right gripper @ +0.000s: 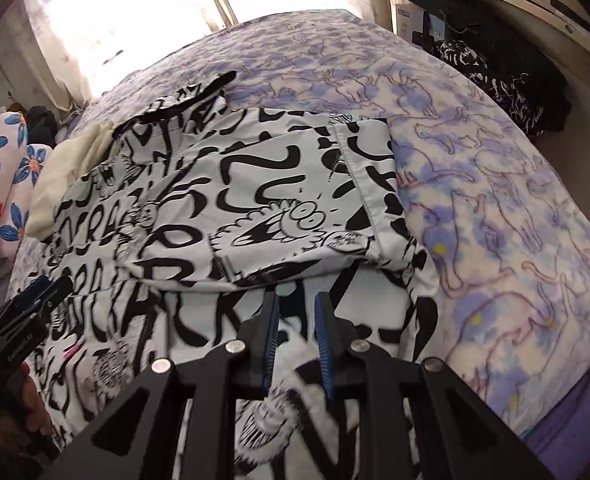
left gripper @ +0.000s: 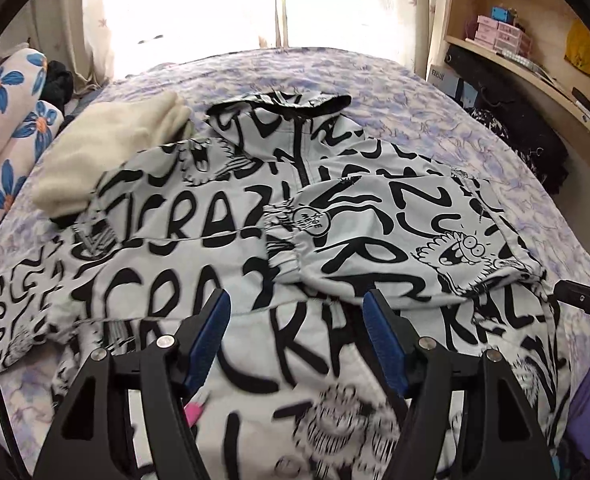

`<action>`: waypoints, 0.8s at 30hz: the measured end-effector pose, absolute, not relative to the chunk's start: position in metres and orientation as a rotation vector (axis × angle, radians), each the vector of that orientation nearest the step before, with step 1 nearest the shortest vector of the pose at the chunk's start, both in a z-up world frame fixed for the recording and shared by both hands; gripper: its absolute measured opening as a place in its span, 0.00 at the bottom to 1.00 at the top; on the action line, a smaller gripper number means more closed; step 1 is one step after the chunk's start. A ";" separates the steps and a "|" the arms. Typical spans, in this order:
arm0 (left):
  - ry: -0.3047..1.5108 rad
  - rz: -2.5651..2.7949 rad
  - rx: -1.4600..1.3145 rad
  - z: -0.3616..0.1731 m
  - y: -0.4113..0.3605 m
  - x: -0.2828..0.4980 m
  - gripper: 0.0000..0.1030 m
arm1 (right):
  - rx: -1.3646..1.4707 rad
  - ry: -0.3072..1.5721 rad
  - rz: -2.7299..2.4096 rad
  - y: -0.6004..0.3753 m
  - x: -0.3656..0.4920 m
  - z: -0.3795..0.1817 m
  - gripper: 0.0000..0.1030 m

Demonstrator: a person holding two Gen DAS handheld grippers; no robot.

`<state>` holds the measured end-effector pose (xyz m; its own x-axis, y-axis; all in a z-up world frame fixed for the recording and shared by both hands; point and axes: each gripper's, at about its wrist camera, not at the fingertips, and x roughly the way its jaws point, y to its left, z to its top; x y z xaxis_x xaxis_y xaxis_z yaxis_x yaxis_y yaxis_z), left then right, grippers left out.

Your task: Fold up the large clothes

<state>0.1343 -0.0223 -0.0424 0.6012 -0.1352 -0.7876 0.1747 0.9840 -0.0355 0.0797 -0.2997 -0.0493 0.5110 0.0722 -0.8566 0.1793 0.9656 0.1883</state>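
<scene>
A black-and-white printed jacket (right gripper: 231, 208) lies on the purple-patterned bedspread (right gripper: 495, 200), one sleeve folded across it. The right gripper (right gripper: 297, 308), at six o'clock, hangs over it with a narrow gap and nothing between. The left gripper (right gripper: 43, 296) shows at nine o'clock.

A bed (left gripper: 435, 100) covered in a pale blue-and-lilac patterned blanket carries a black-and-white graffiti-print jacket (left gripper: 223, 240), spread across its near half. A cream folded garment (left gripper: 107, 152) lies at the jacket's far left, touching it.
</scene>
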 end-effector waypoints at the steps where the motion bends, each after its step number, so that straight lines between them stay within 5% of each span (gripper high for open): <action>1: 0.902 -0.179 0.045 -0.038 -0.018 0.128 0.65 | 0.264 1.029 -0.064 -0.296 0.074 -0.045 0.18; 17: 0.762 -0.152 0.037 0.024 0.068 0.031 0.73 | 0.131 0.901 0.073 -0.174 0.006 0.027 0.18; 24: 0.676 -0.075 0.043 0.050 0.127 -0.003 0.85 | -0.035 0.772 0.172 -0.094 -0.010 0.069 0.18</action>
<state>-0.0031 0.1275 0.0501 0.7773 -0.0556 -0.6266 0.0833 0.9964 0.0149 -0.0096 -0.0942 0.0688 0.7031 0.1416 -0.6968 -0.1675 0.9854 0.0313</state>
